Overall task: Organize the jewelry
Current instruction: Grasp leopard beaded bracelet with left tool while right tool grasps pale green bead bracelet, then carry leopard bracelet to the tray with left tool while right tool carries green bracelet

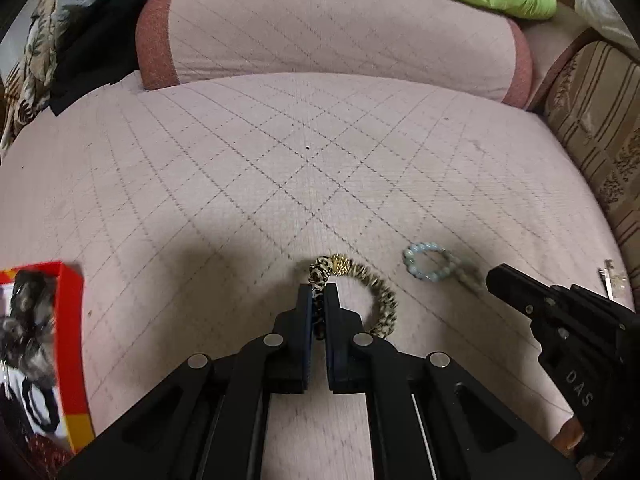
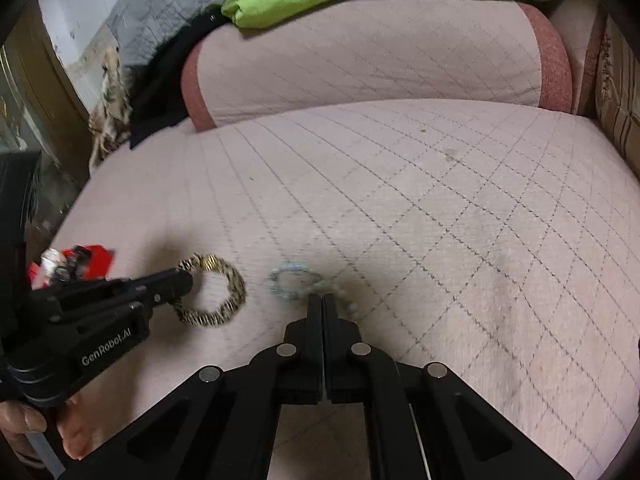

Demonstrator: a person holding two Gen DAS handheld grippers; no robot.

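Pink quilted cushion (image 1: 320,152) carried everything: left tool (image 1: 319,300) was clamped on the leopard-print bracelet (image 1: 376,292), right tool (image 2: 322,304) pinched the pale bead bracelet (image 2: 294,280). Both pieces lay outside the red box (image 1: 72,340), so sorting looked barely begun

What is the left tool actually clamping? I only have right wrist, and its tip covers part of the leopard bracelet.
Observer: The left tool is shut on the leopard bracelet, band pinched between the pads just below the gold bead.
Operator: Red thing behind it?
Observer: A red-rimmed box, left of that tool, with blurred dark and white contents.
Operator: Anything else loose?
Observer: A small metal piece beyond the right tool, too small to identify.
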